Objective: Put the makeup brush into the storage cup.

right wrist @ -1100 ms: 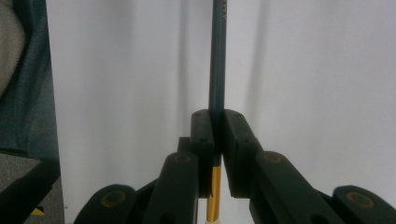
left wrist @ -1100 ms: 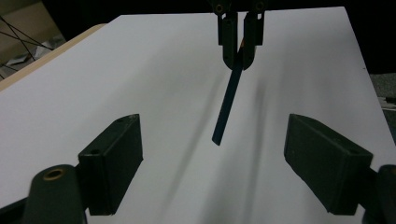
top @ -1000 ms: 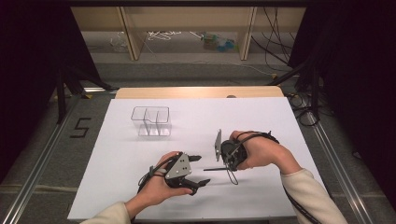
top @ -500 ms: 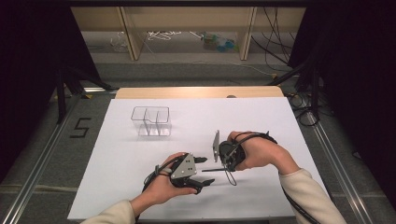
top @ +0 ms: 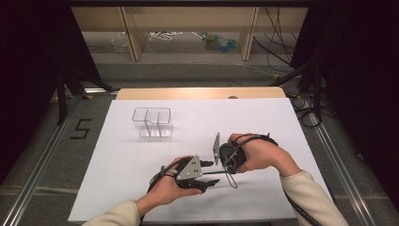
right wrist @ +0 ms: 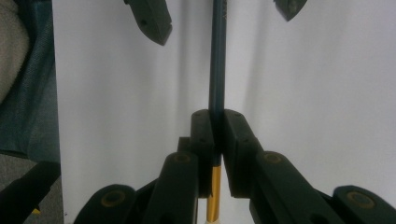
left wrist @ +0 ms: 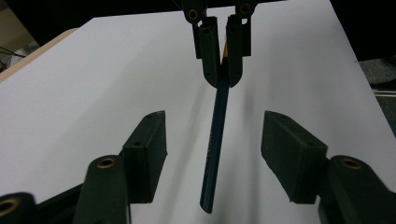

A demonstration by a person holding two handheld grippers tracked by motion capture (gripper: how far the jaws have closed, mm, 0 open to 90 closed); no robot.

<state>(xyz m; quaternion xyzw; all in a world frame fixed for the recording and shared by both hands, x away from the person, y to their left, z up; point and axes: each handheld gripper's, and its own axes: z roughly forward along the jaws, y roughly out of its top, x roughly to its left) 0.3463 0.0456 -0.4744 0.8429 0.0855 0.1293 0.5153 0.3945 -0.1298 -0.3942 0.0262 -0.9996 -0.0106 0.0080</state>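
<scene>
Right gripper (right wrist: pixel 215 140) clamped blue pencil (left wrist: pixel 215 140) near its gold ferrule, held above white tabletop (top: pixel 141 155). Left gripper (left wrist: pixel 215 154) jaws had just been closing, pencil shaft between them, pads not yet touching. Handover looked imminent; clear organizer (top: pixel 151 122) stood well apart.

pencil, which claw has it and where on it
The right claw is shut on the blue pencil near its gold-banded end. The left claw has just been closing around the free end, its pads not yet touching.
</scene>
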